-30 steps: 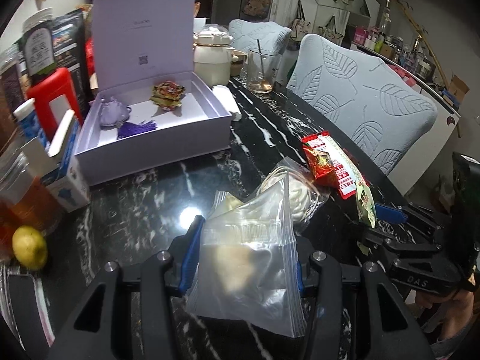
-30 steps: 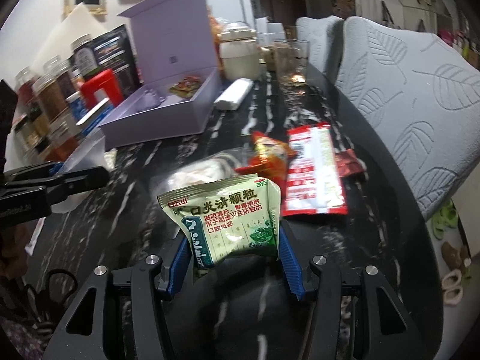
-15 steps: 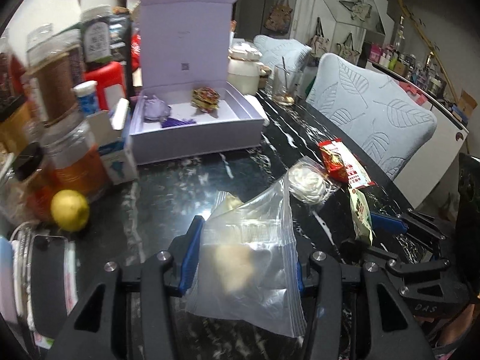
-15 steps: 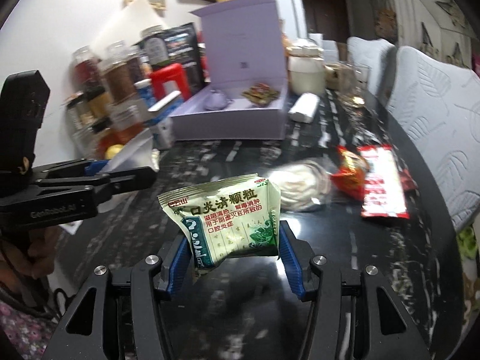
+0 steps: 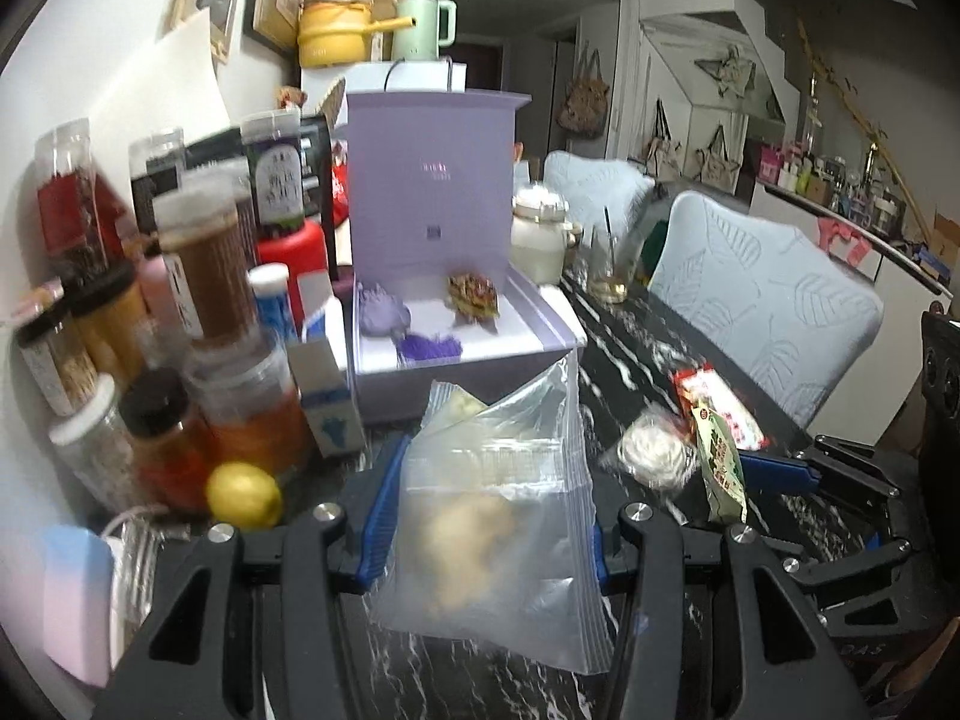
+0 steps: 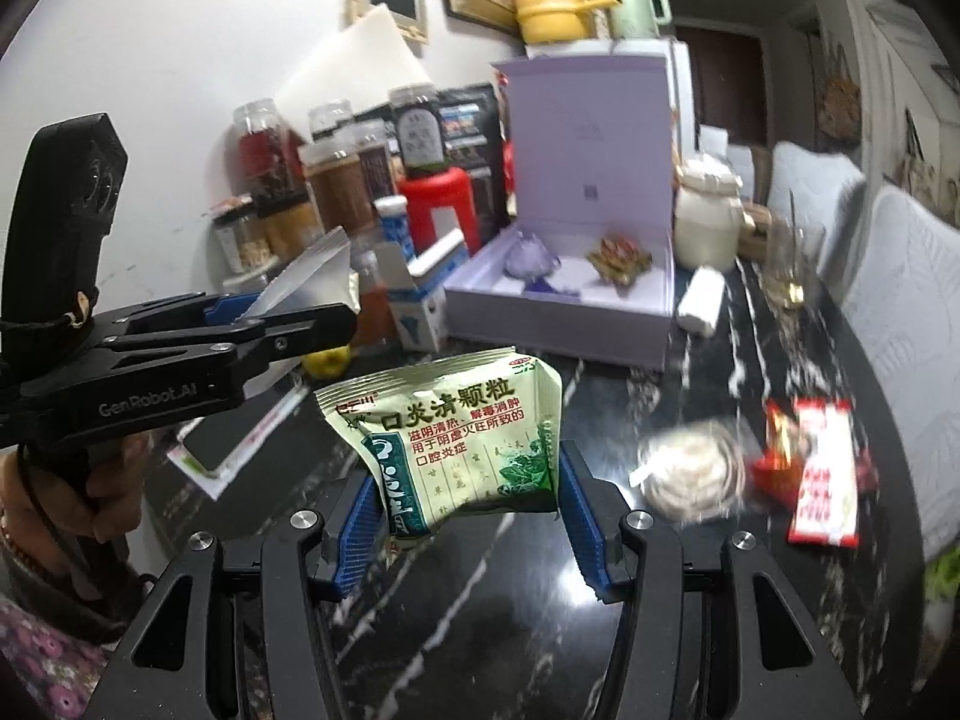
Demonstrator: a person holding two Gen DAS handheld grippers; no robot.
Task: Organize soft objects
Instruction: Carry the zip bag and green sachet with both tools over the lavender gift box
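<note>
Between the jaws of my left gripper (image 5: 486, 516) hangs a clear zip bag (image 5: 498, 510), pinched shut at its sides, while my right gripper (image 6: 465, 516) is clamped on a green sachet (image 6: 456, 444); both sit short of the open purple box (image 5: 462, 324). Beyond the sachet, a round wrapped bun (image 6: 690, 471) and red packets (image 6: 816, 468) lie on the black table (image 6: 750, 360) right of the box. Either slack packet could slip or snag the box's front wall, I judge, if swung in low.
</note>
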